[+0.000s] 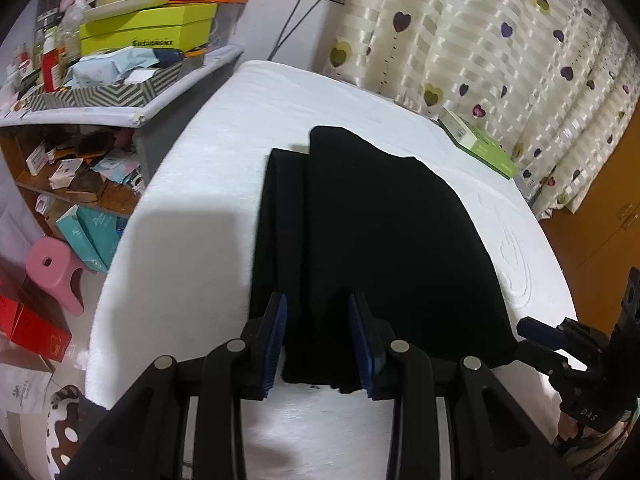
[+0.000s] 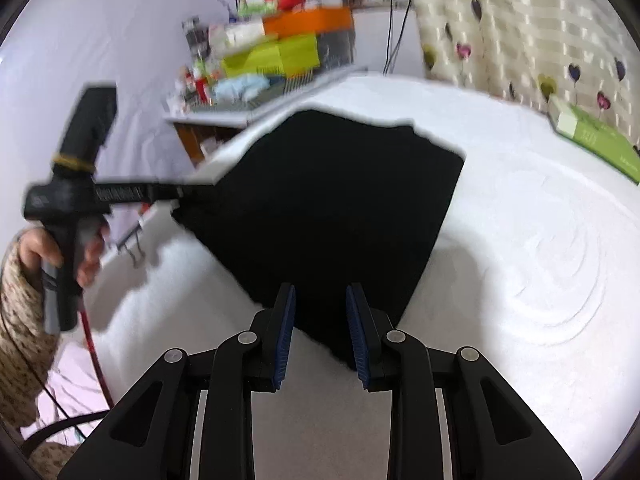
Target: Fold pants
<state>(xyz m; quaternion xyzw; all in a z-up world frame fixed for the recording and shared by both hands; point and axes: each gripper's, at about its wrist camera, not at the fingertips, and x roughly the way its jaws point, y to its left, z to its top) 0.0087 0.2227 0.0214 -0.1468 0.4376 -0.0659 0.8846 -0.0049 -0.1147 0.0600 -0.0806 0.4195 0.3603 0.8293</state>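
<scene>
The left hand-held gripper (image 1: 317,344) points forward and down, its two blue-padded fingers (image 1: 276,344) parted with a clear gap and nothing pressed between the pads. The right hand-held gripper (image 2: 321,334) is tilted the same way, its fingers (image 2: 285,334) also apart and gripping nothing. In the right wrist view, the left hand (image 2: 60,252) wraps around the left tool's pistol-style handle, fingers curled at the trigger, a knitted sleeve (image 2: 20,320) covering the wrist. The left wrist view shows the right tool at the right edge, fingertips just visible on its handle.
</scene>
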